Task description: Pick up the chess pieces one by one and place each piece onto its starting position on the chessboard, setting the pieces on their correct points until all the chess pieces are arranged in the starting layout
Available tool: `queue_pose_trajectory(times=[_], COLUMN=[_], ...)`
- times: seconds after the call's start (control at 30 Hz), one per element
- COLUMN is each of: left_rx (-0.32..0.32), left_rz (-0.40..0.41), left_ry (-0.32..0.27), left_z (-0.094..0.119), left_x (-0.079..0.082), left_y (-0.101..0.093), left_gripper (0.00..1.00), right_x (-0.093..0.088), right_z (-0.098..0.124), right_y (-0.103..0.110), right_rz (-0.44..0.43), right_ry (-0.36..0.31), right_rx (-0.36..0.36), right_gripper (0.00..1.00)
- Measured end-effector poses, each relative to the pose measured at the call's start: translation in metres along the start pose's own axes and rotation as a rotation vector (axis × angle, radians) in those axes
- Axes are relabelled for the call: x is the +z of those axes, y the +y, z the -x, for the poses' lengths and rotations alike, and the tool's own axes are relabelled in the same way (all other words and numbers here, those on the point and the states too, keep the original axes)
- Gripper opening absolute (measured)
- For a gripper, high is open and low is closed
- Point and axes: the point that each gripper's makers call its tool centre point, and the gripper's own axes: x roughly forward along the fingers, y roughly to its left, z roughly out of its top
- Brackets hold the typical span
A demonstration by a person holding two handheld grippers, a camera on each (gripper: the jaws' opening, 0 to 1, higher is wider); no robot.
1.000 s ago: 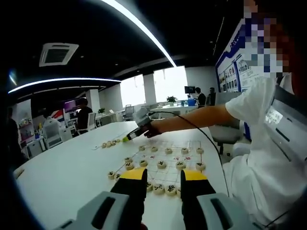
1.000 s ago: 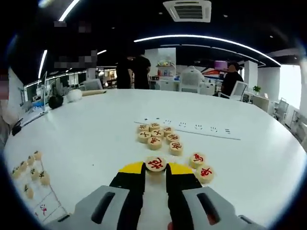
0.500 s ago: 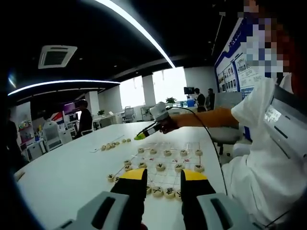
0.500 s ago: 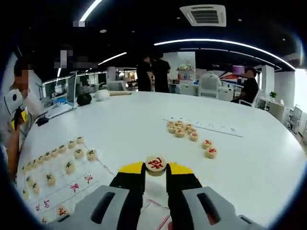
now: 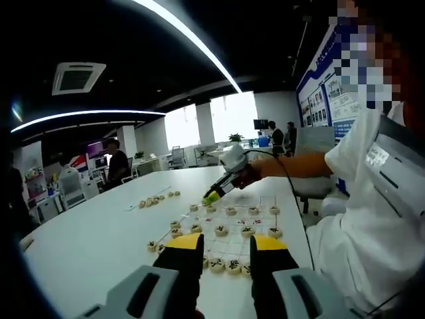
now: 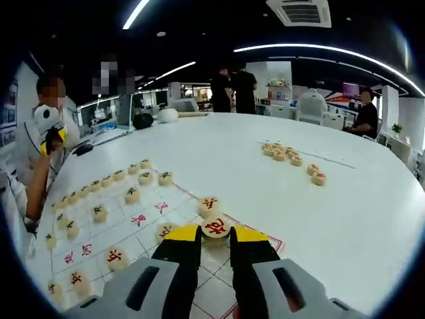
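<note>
Open office: dark ceiling (image 5: 199, 26), curved light strips (image 5: 192, 46), bright windows (image 5: 232, 116), large white table (image 6: 345, 212).

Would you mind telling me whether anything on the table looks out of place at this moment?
Nothing looks damaged or spilled. A cluster of red-marked pieces sits off the chessboard on the bare table, not yet placed. The right gripper holds one red-marked piece over the board's near edge.

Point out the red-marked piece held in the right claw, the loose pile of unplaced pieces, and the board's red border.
held piece (image 6: 216, 227), right gripper view, on its round top face.
loose pile (image 6: 279, 152), right gripper view, on the cluster's middle.
red border (image 6: 262, 232), right gripper view, on the board's far edge line.
</note>
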Motion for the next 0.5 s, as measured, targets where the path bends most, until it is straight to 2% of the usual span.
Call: queue_pose_trajectory(times=[0.23,0.5], left_rx=[-0.001,0.001], left_rz=[0.001,0.016], left_ry=[0.002,0.001], left_z=[-0.001,-0.0004], left_x=[-0.0005,-0.001], left_y=[-0.0005,0.0007], left_gripper=[0.3,0.3], right_x=[0.0022,-0.0048], right_z=[-0.0018,-0.0022], right_y=[0.0011,0.0022], right_rz=[-0.017,-0.017], right_ry=[-0.005,0.02], right_rx=[0.018,0.016], right_gripper=[0.19,0.2])
